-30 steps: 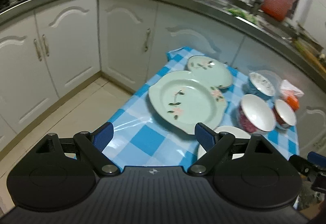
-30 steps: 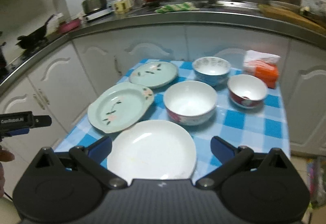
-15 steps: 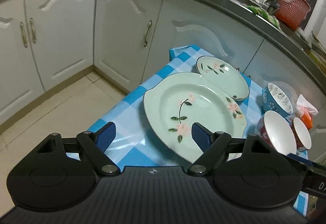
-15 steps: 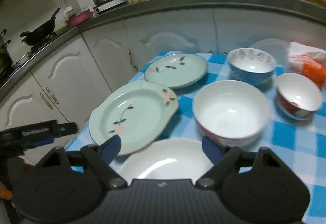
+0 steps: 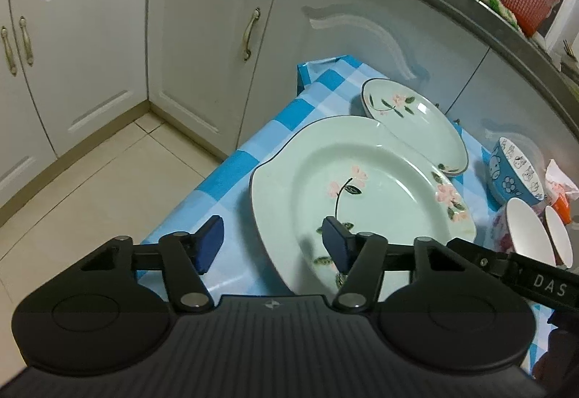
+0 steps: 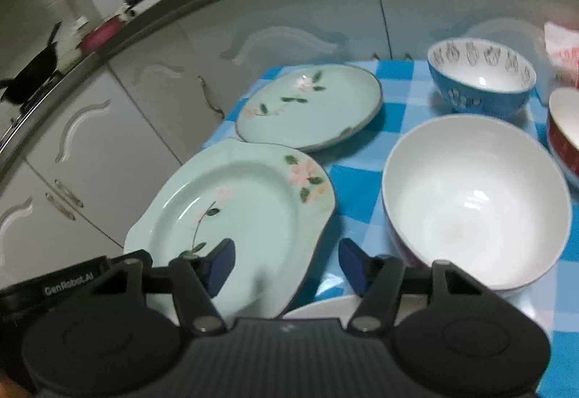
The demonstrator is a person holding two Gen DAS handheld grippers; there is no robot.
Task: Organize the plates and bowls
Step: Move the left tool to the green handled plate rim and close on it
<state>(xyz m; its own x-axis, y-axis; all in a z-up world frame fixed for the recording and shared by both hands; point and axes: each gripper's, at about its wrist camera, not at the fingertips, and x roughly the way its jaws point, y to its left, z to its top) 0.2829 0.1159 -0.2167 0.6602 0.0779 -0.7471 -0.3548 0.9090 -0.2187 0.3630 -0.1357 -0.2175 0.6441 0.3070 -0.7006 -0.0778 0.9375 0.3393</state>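
on the blue checked tablecloth [image 5: 318, 86], nearest to both cameras, lies the large pale green scalloped plate with pink flowers [image 5: 365, 188]. the left gripper [image 5: 271, 242] is closing around its near rim, the pads not pressing yet. the right gripper [image 6: 286, 262] is closing around the opposite edge, also not clamped. beside it stands a big white bowl [image 6: 477, 195], behind them a round green flowered plate [image 6: 307, 104] and a blue patterned bowl [image 6: 481, 75].
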